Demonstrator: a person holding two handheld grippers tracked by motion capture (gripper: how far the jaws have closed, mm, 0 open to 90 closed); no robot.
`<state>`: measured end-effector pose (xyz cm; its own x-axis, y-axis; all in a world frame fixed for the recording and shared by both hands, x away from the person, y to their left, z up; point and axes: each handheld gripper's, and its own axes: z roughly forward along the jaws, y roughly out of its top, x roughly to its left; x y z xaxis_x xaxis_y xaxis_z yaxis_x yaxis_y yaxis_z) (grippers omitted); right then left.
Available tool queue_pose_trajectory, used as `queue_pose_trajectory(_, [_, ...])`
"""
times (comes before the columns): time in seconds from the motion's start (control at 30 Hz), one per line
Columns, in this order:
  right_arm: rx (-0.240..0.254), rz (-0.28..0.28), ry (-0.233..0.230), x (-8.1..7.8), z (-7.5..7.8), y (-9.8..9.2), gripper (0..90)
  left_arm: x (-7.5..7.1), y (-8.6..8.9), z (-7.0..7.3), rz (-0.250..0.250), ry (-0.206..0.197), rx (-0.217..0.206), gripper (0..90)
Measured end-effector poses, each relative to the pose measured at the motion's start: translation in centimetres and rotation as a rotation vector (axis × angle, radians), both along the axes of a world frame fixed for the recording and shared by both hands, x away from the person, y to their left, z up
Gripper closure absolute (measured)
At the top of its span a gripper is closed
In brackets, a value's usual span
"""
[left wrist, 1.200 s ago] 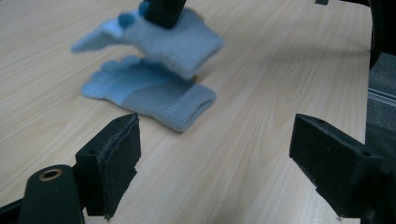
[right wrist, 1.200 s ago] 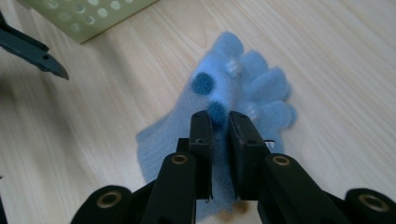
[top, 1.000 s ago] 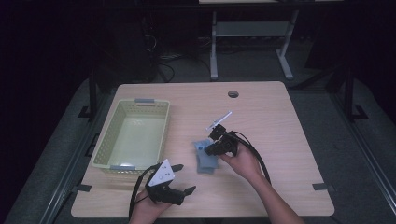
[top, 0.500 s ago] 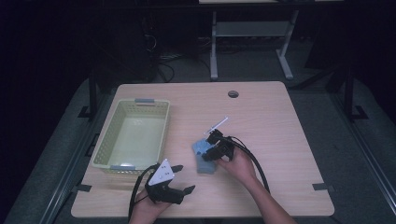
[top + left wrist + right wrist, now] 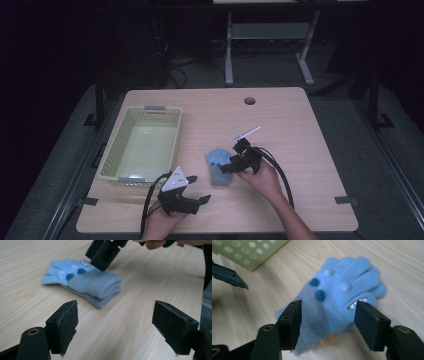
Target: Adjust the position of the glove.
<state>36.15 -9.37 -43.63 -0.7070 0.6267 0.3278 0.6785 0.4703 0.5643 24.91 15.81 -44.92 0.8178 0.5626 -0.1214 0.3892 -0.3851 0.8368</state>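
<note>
At the near edge of the table (image 5: 310,200), the left gripper (image 5: 194,190) rests low in the person's left hand, its jaws spread wide with nothing between them, pointed toward the glove. Just beyond it, near the middle of the table, lies the light blue glove (image 5: 218,167), folded flat on the wood, with dark blue dots and a toothy mouth on it. The right gripper (image 5: 229,165) hangs right over the glove; its jaws have just been opening and now stand apart on either side of the fabric, with no grip on it. Farther left sits the pale green basket (image 5: 111,155).
</note>
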Motion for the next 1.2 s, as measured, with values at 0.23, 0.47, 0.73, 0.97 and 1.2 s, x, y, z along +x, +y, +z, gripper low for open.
queue_pose_trajectory(0.23, [0.085,-0.053,0.043,-0.8,0.0,-1.5,34.9,1.4,-0.4,0.1,0.068,0.133,-0.061,23.9])
queue_pose_trajectory(0.47, [0.157,-0.121,0.082,-1.5,-0.2,-2.9,33.9,4.1,-0.7,-0.5,0.190,0.330,-0.171,29.7])
queue_pose_trajectory(0.73, [0.193,-0.168,0.121,-1.8,-1.5,-3.4,34.8,5.7,-2.2,-1.5,0.258,0.416,-0.192,32.1])
queue_pose_trajectory(0.97, [0.198,-0.181,0.138,-1.4,-2.2,-2.7,37.6,6.7,-2.3,-1.9,0.295,0.471,-0.237,36.3])
queue_pose_trajectory(1.2, [0.194,-0.190,0.153,-1.2,-2.8,-2.4,40.5,7.2,-2.2,-2.5,0.297,0.499,-0.233,41.1])
